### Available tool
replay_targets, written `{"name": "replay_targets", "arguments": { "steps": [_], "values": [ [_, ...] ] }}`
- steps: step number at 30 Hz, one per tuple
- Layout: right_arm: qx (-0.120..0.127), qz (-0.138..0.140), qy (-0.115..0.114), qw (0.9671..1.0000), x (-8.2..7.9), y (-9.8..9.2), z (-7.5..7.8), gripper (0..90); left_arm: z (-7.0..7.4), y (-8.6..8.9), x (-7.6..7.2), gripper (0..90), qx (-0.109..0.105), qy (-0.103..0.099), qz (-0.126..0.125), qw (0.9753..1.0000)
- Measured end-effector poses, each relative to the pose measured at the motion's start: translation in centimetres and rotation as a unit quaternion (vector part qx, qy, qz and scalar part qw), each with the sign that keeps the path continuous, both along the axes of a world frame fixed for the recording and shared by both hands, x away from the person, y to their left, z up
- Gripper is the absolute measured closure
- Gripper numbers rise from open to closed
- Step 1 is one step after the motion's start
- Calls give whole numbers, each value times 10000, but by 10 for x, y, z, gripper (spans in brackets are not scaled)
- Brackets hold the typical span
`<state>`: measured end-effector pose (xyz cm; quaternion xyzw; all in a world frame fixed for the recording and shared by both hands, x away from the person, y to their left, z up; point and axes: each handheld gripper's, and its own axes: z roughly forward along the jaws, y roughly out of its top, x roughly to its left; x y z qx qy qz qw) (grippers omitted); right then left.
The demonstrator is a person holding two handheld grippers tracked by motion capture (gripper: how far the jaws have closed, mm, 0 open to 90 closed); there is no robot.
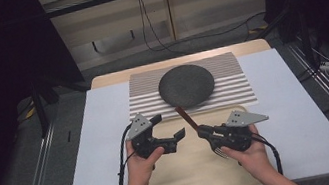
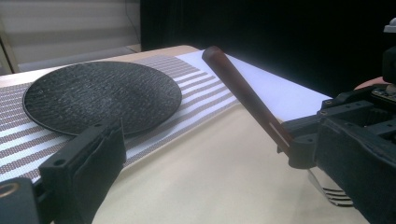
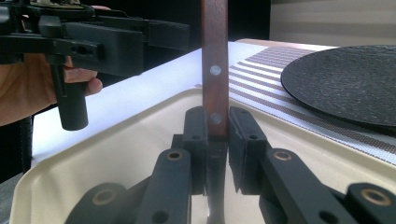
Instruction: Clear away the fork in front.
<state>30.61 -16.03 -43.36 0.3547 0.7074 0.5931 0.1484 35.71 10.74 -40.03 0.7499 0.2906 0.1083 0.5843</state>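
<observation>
one fork [image 1: 188,119], one plate [image 1: 186,85], one striped mat [image 1: 240,85], one tray [image 1: 185,170]

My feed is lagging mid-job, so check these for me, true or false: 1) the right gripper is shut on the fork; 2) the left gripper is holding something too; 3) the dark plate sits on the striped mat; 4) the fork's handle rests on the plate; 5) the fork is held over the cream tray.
1) True: the right gripper is shut on the fork, at its wooden handle.
2) False: the left gripper is open and holds nothing.
3) True: the plate lies on the striped mat.
4) False: the handle points toward the plate but is held up in the air, short of it.
5) True: the fork's tines hang just above the tray.
</observation>
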Motion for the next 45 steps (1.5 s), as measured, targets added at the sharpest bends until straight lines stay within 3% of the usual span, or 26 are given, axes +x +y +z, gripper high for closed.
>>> {"name": "replay_targets", "arguments": {
  "steps": [7,12,18,24,28,29,30,32,34,36,40,43,45],
  "values": [
    [-27,43,-23,10000,0,3,1,782,-4,-6,2,40,56,165,56,9998],
    [-54,58,-38,10000,0,5,0,782,-5,-11,3,88,-67,239,29,9997],
    [-125,91,-85,9998,0,9,-1,782,-4,-17,3,193,-164,375,-82,9991],
    [-173,132,-142,9997,-1,13,-1,782,-5,-19,3,425,-346,524,-258,9977],
    [-78,156,-174,9997,-1,14,1,782,-5,-20,3,576,-584,698,-414,9950],
    [-67,164,-211,9996,0,14,3,782,-4,-19,4,667,-651,729,-439,9943],
    [-68,158,-233,9996,-1,14,4,782,-4,-18,4,696,-722,794,-468,9931],
    [-29,172,-241,9996,-1,14,5,782,-2,-17,5,718,-898,918,-623,9898],
    [-27,185,-261,9995,-1,15,6,781,0,-17,5,765,-939,1010,-741,9877],
    [25,223,-251,9994,-1,18,5,779,4,-17,4,784,-852,1051,-732,9881],
    [172,290,-344,9988,-1,17,6,745,9,-12,6,789,-924,1264,-833,9841],
    [117,231,-358,9990,-2,15,7,666,13,-5,7,791,-799,1221,-831,9858],
    [36,77,-362,9993,-2,10,7,627,15,1,8,795,-792,1263,-809,9855]
  ]
}}
